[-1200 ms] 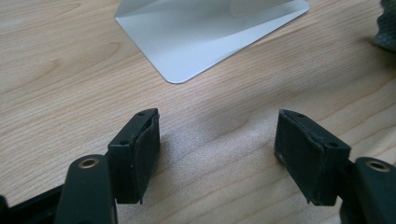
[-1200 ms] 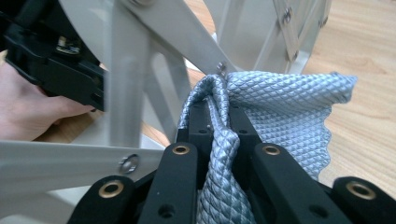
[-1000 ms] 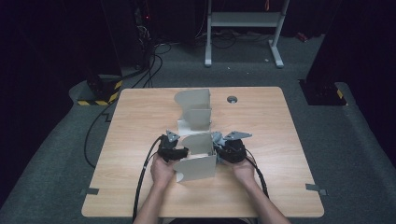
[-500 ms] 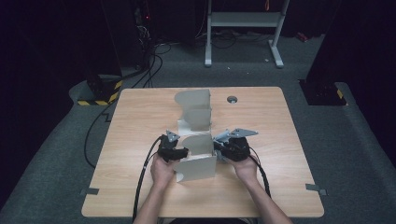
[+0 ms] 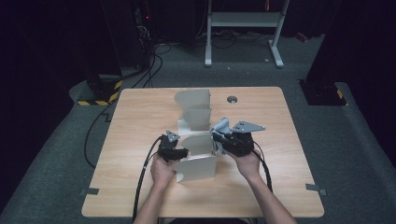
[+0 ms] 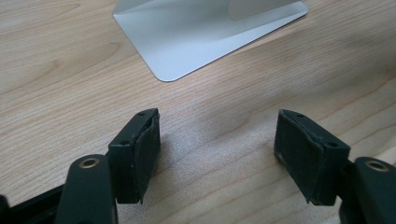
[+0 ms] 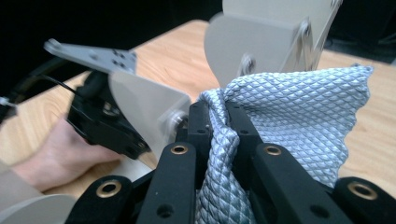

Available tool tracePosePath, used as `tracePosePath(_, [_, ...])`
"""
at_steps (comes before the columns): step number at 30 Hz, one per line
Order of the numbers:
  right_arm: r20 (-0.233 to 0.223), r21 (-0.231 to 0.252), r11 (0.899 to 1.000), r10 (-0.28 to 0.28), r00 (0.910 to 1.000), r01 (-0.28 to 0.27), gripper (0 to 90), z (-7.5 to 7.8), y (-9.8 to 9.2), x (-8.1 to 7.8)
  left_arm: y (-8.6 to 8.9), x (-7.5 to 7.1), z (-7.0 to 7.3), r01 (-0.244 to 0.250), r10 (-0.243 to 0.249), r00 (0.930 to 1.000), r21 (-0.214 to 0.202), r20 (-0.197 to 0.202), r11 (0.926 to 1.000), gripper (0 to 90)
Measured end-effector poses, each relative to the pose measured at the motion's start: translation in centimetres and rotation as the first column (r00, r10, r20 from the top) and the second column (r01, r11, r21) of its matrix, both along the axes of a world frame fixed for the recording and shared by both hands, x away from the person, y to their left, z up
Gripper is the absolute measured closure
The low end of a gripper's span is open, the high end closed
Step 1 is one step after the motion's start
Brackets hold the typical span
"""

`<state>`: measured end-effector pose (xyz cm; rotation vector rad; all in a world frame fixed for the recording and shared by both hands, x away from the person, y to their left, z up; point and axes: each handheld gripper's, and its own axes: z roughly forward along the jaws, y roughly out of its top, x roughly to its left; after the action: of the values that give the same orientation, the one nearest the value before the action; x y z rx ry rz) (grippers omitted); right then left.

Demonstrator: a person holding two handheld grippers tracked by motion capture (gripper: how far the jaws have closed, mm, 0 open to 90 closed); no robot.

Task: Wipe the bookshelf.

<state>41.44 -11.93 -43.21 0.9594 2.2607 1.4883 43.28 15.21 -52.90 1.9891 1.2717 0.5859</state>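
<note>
Right claw (image 7: 218, 126) pinches the blue-grey cloth (image 7: 299, 107) above the table; left claw (image 6: 217, 154) open, resting low.

On the wooden bench (image 5: 140, 140) stands a pale grey rack of curved upright panels (image 5: 194, 112). The left tool (image 5: 180, 151) sits low against its near panel's left side. The right tool (image 5: 219, 135) is at the right side, with a scrap of blue-grey cloth (image 5: 222, 125) at its tip.

Woven cloth (image 7: 299, 112), silvery with a diamond weave; matt grey sheet rack (image 5: 198, 161), smooth; pale wood table (image 5: 140, 121), fine grain; black pads (image 6: 147, 154), rough rubbery texture
</note>
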Motion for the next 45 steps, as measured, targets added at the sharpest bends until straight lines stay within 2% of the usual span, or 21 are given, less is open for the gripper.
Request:
tracePosePath(8, [-0.12,-0.007,1.0,-0.025,0.9924,0.025,83.2,-4.0,0.1,2.0,0.0,0.0,0.0,-0.001,0.001,1.0,0.0,0.0,1.0,31.7])
tracePosePath(12, [-0.143,-0.046,0.999,-0.031,0.9892,0.024,83.1,-5.5,0.8,2.5,0.0,0.0,0.0,-0.001,0.001,1.0,0.0,0.0,1.0,31.7])
tracePosePath(15, [-0.169,-0.052,0.998,-0.034,0.985,0.026,83.1,-6.2,0.9,3.1,0.0,0.0,0.0,0.0,0.0,1.0,0.0,0.0,1.0,31.7])
tracePosePath(17, [-0.178,-0.042,0.999,-0.035,0.9833,0.028,83.2,-6.2,0.8,3.2,0.0,0.0,0.0,0.0,0.0,1.0,0.0,0.0,1.0,31.7])
tracePosePath(20, [-0.146,-0.03,0.999,-0.036,0.9887,0.032,83.2,-4.9,0.4,3.0,0.0,0.0,0.0,0.0,0.0,1.0,-0.001,-0.001,1.0,31.7])
tracePosePath(25, [-0.077,0.024,1.0,-0.017,0.9969,0.019,83.2,-1.4,0.0,2.7,0.0,0.0,0.0,0.0,0.0,1.0,-0.001,0.0,1.0,31.7])
tracePosePath(27, [-0.043,0.021,1.0,-0.012,0.999,0.013,83.2,0.1,0.1,2.5,0.0,0.0,0.0,0.001,-0.001,1.0,-0.001,0.0,1.0,31.7])
tracePosePath(32, [0.002,0.013,1.0,-0.013,0.9999,0.013,83.2,1.8,0.3,2.8,0.0,0.0,0.0,0.001,-0.001,1.0,-0.001,0.0,1.0,31.7])
tracePosePath(36, [-0.011,0.005,1.0,-0.024,0.9996,0.024,83.2,1.5,0.3,3.6,0.0,0.0,0.0,0.001,-0.001,1.0,-0.001,-0.001,1.0,31.7])
tracePosePath(39, [-0.053,-0.003,0.999,-0.04,0.9978,0.04,83.2,0.3,0.3,4.2,0.0,0.0,0.0,0.001,-0.001,1.0,-0.001,-0.001,1.0,31.7])
tracePosePath(45, [-0.092,-0.039,0.999,-0.04,0.9949,0.036,83.2,-1.6,1.0,4.8,0.0,0.0,0.0,0.002,-0.002,1.0,-0.002,-0.001,1.0,31.7])
